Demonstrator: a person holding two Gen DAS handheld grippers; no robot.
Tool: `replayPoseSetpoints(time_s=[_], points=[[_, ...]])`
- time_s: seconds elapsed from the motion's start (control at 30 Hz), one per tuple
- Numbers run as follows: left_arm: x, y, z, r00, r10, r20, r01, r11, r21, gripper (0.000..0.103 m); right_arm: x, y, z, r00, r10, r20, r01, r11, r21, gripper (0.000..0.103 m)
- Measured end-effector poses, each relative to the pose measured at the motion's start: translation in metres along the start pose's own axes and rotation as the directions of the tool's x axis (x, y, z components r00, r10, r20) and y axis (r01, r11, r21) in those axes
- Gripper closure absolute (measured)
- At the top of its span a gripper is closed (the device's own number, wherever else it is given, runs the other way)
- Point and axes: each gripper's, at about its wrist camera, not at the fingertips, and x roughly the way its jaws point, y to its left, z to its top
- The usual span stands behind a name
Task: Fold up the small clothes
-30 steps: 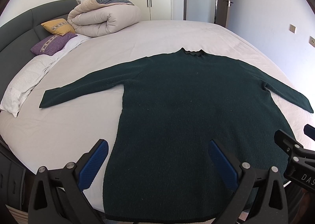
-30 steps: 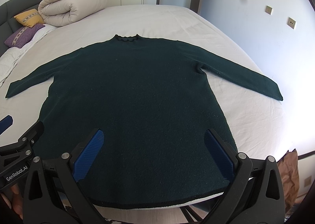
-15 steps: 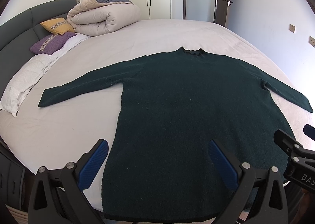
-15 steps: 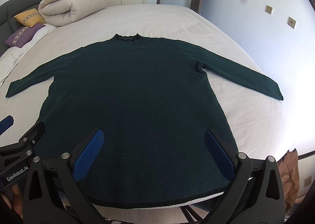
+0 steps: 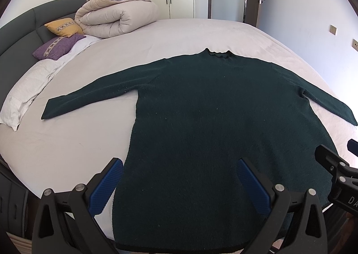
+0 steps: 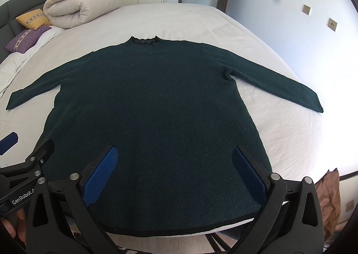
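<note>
Dark green sweater (image 5: 201, 124) is laid flat on the bed (image 5: 179, 34), sleeves spread, collar at the far side, hem at the near edge. Left gripper (image 5: 179, 184) and right gripper (image 6: 176, 171) are held above the hem, fingers spread wide, nothing gripped. Rolled duvet (image 5: 116, 19) and pillows are seen far left.

Dark green sweater (image 5: 201, 124): fuzzy, matt knit cloth. Bed (image 5: 179, 37): smooth pale sheet, lightly creased. Left tool (image 5: 179, 178) and right tool (image 6: 174, 166): matt black plastic, ribbed blue pads (image 6: 100, 175), shiny metal screws. Upper left, puffy cloth duvet (image 5: 116, 17).
</note>
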Motion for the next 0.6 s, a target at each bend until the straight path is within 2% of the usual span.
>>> replayPoseSetpoints(time_s=[0.6], points=[[0.015, -0.003, 0.001, 0.999, -0.015, -0.038, 0.015, 1.000, 0.011, 0.000, 0.015, -0.005, 0.003, 1.000, 0.006, -0.029, -0.005, 1.000, 0.007, 0.000]])
